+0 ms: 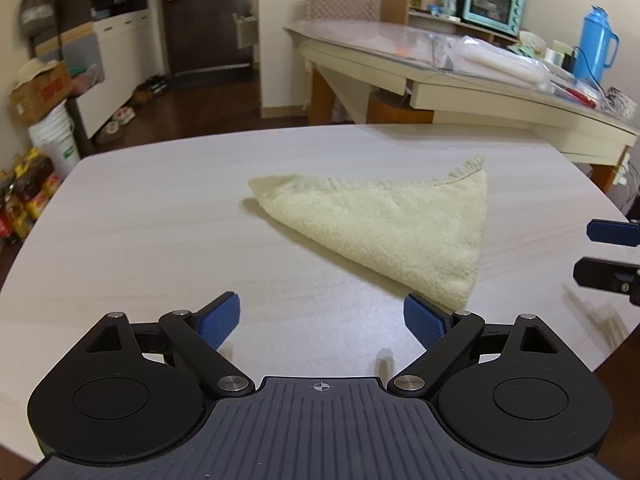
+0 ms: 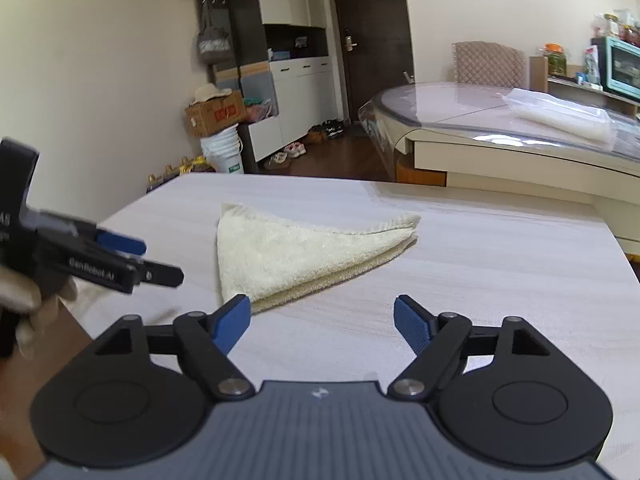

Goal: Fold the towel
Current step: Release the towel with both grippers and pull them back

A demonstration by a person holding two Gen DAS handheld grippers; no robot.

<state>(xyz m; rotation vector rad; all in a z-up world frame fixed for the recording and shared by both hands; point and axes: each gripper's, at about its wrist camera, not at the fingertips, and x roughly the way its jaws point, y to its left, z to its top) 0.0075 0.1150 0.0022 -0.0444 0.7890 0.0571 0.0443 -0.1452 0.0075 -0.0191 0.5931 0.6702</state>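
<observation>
While both claws stand spread wide with nothing between their blue pads, the cream towel (image 1: 384, 228) lies folded into a triangle on the pale wood-grain table (image 1: 160, 224), free of any grip. Seen from the left wrist, the left gripper (image 1: 322, 320) hangs over bare tabletop; the towel's nearest corner sits just beside its right pad, at about one o'clock, apart from it as far as can be told. The right gripper (image 1: 600, 256) shows at the three o'clock edge of that view, also released. From the right wrist, the towel (image 2: 296, 256) sits at about eleven o'clock of the right gripper (image 2: 322, 320), its near edge just beside the left pad. The left gripper (image 2: 160, 260) enters at nine o'clock, blurred, held by a gloved hand (image 2: 24, 292).
</observation>
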